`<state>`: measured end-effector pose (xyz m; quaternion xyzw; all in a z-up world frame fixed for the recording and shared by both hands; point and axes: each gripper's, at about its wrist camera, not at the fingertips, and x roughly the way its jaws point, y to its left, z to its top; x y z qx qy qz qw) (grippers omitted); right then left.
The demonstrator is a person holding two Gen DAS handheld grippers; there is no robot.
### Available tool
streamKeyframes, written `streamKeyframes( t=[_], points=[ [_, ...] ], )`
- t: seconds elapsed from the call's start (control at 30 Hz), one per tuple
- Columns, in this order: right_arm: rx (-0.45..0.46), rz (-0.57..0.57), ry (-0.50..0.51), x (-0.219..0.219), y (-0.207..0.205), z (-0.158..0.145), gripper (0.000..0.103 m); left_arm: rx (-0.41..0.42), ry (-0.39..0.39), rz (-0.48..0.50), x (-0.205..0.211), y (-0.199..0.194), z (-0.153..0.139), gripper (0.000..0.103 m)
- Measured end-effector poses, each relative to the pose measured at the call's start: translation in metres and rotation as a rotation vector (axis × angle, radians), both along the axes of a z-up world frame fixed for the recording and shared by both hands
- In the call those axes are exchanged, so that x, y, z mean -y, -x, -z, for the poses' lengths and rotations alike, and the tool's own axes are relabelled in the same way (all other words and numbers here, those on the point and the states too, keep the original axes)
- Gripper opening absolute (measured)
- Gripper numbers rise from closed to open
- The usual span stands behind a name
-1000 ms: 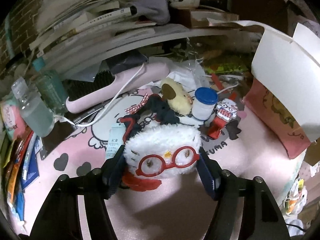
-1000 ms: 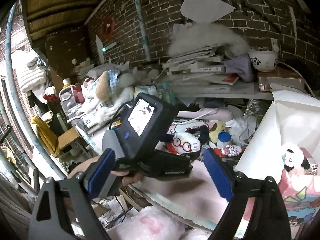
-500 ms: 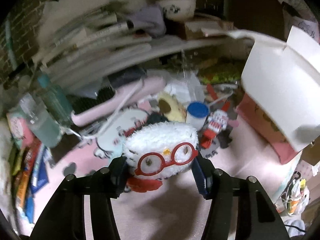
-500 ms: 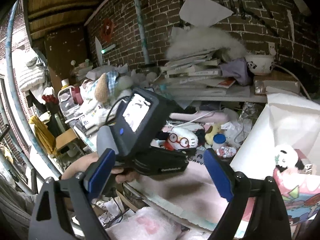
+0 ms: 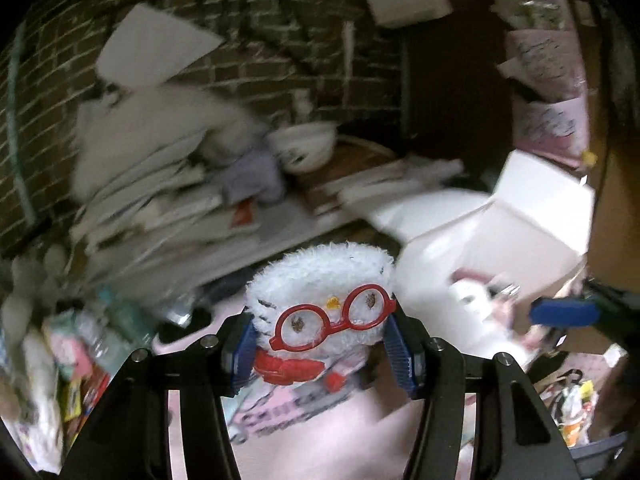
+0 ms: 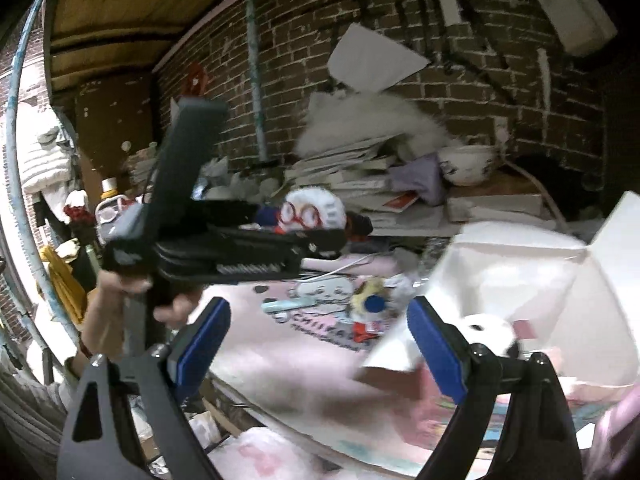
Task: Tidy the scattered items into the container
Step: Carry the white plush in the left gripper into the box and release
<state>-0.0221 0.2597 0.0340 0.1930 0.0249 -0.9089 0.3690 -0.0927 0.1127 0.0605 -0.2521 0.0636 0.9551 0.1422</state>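
Observation:
A white plush toy with red glasses (image 5: pixel 320 296) hangs in the air above the pink mat, and my left gripper (image 5: pixel 320 348) is shut on it, blue pads pressed into its sides. The right wrist view shows the same plush toy (image 6: pixel 320 212) held high, left of the open white box (image 6: pixel 520 272). My right gripper (image 6: pixel 320 346) stands open and empty by the box's near flap. On the mat lie a blue-capped jar (image 6: pixel 375 303), a yellow plush (image 6: pixel 360 292) and a small red-and-white figure (image 6: pixel 366 328). A panda toy (image 6: pixel 488 328) sits in the box.
Stacked books and a white fluffy heap (image 6: pixel 372 128) fill the shelf at the back, with a panda bowl (image 6: pixel 466 162) beside them. A brick wall stands behind. The white box (image 5: pixel 500 240) has raised flaps. A teal tube (image 6: pixel 288 304) lies on the pink mat (image 6: pixel 280 360).
My left gripper has tightened on the plush toy and lifted it well off the mat, tilting upward. The right gripper has shifted slightly towards the box and stayed open.

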Motion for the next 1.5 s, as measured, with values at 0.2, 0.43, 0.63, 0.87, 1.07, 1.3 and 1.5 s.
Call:
streamKeyframes(
  t=[0.2, 0.43, 0.63, 0.87, 1.07, 1.3, 1.5],
  points=[
    [-0.020, 0.050, -0.006, -0.039, -0.005, -0.005, 0.089, 0.026, 0.013, 0.184, -0.061, 0.013, -0.013, 0.051],
    [-0.007, 0.093, -0.036, -0.064, -0.013, 0.001, 0.089, 0.159, 0.049, 0.316, -0.123, 0.041, 0.005, 0.051],
    [-0.003, 0.124, -0.093, -0.066, -0.014, 0.009, 0.089, 0.248, 0.066, 0.318, -0.141, 0.060, 0.023, 0.052],
    [0.001, 0.144, -0.093, -0.067, -0.011, 0.012, 0.089, 0.241, 0.098, 0.304, -0.145, 0.058, 0.030, 0.064],
    [0.008, 0.178, -0.075, -0.070, -0.006, 0.010, 0.089, 0.190, 0.061, 0.300, -0.133, 0.050, 0.017, 0.082],
    [0.015, 0.204, -0.069, -0.065, -0.004, 0.008, 0.089, 0.125, 0.010, 0.282, -0.105, 0.033, -0.002, 0.088],
    [0.012, 0.225, -0.061, -0.053, -0.001, 0.006, 0.089, 0.083, -0.002, 0.182, -0.058, 0.016, -0.007, 0.088]
  ],
)
